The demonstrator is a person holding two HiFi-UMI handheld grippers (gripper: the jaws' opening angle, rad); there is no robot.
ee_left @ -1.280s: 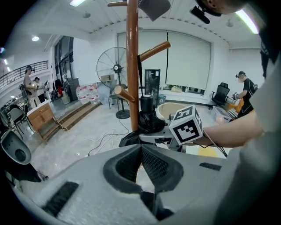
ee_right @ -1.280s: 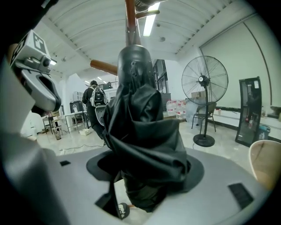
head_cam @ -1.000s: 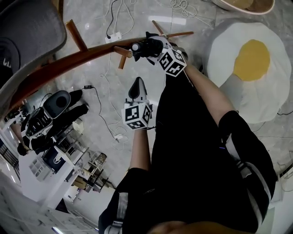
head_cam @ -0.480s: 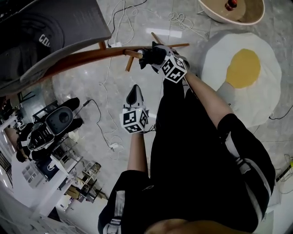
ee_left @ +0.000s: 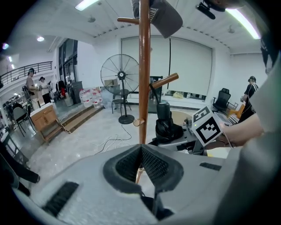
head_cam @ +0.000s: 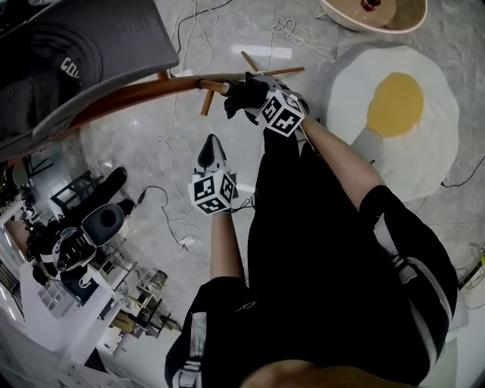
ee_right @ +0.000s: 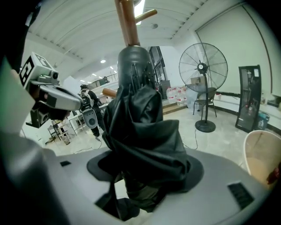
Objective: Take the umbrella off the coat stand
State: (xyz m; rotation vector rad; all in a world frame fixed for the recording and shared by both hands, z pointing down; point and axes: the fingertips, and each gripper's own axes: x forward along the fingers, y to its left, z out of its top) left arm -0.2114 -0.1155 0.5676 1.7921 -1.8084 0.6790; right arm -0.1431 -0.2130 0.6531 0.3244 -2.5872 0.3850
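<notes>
A round beige basket at the upper edge of the head view holds a small dark red object, too small to identify. The right gripper, carried on an outstretched forearm, has its jaws clamped on the folded black umbrella. The umbrella stands just beside the pole of the wooden coat stand, near its pegs. The left gripper, nearer the body on an extended forearm, points toward the pole with its jaws together and nothing between them.

Head view looks steeply down; both gripper views closely face the shared coat stand.
</notes>
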